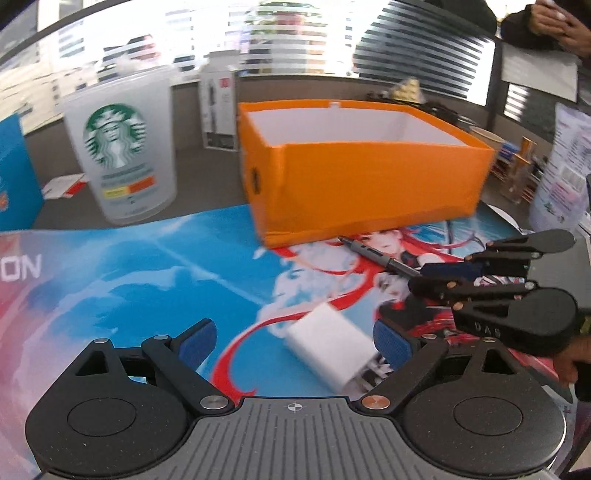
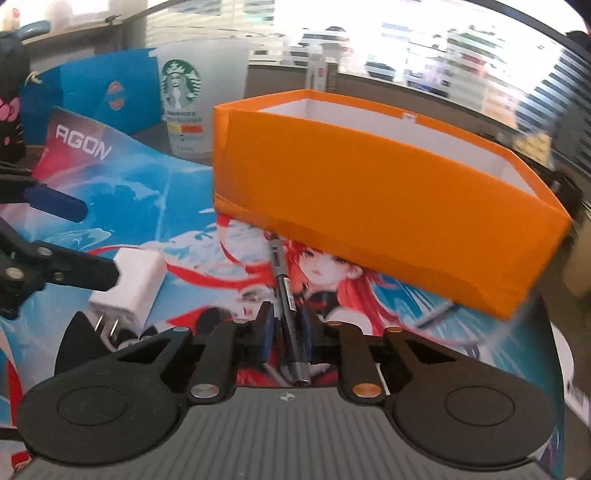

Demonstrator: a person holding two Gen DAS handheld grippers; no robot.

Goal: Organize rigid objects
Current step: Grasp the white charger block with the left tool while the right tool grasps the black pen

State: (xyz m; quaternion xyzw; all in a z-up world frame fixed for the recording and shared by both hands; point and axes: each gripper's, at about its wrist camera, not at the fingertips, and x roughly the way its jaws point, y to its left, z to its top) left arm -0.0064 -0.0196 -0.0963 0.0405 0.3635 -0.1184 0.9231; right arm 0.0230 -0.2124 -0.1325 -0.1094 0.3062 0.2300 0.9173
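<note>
A white plug-in charger point(image 1: 328, 350) lies on the printed desk mat point(image 1: 147, 280), between the wide-apart blue pads of my left gripper point(image 1: 295, 343), which is open and not pressing it. A dark grey pen point(image 1: 369, 254) lies in front of the orange box point(image 1: 354, 173), and my right gripper point(image 1: 421, 277) is shut on its rear part. In the right wrist view the pen point(image 2: 282, 273) runs forward from between the shut fingers of my right gripper point(image 2: 288, 321) toward the orange box point(image 2: 369, 195). The charger point(image 2: 129, 288) sits at the left, prongs toward me, beside my left gripper point(image 2: 99, 243).
A frosted Starbucks cup point(image 1: 118, 147) stands at the back left, a blue card point(image 1: 14, 173) at the far left, and a slim retail box point(image 1: 219, 110) behind the orange box. Papers and small items point(image 1: 561, 166) crowd the right. A person's hands point(image 1: 554, 22) are at top right.
</note>
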